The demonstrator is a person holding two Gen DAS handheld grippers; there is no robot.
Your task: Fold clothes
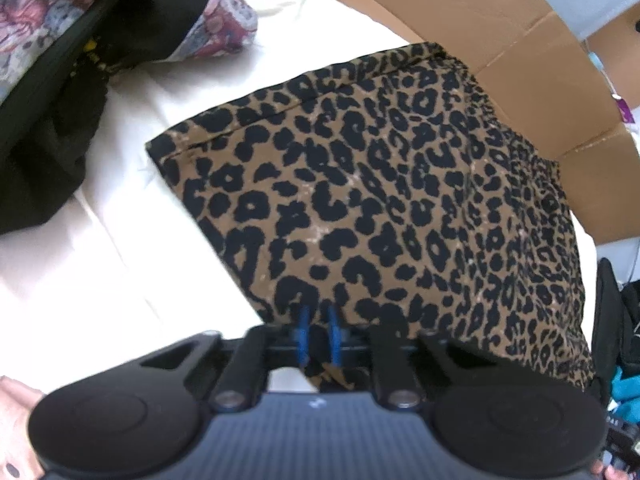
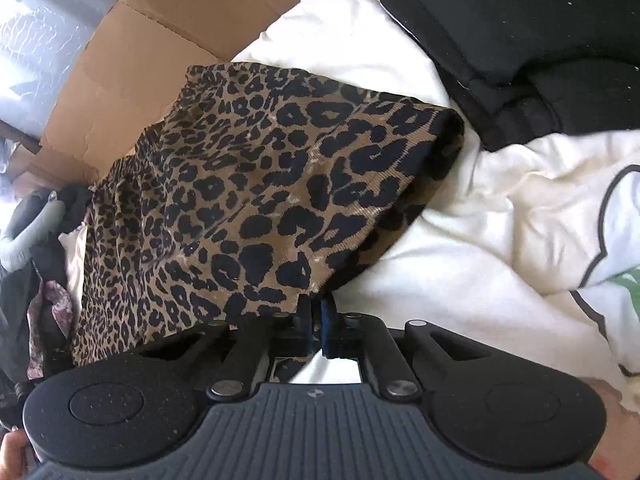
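Left wrist: the left gripper (image 1: 319, 334) pinches the near edge of the brown-and-black leopard-print fabric garment (image 1: 380, 208), which stretches away over the white bedsheet (image 1: 100, 264)

Right wrist: the right gripper (image 2: 317, 330) clamps the same edge's other corner; garment (image 2: 240, 200) extends forward-left

I see the leopard-print garment (image 1: 392, 200) as matt woven cloth, finely ribbed in my right view. Under it the white bedding (image 1: 100, 240) looks soft, smooth and creased. The cardboard box (image 1: 520, 60) is dull brown paperboard with fold lines. A black garment (image 2: 540, 48) is matt and lint-specked. My left tongs (image 1: 318, 334) and right tongs (image 2: 318, 326) have matt black plastic bodies, blue fingers and shiny metal pivot pins.
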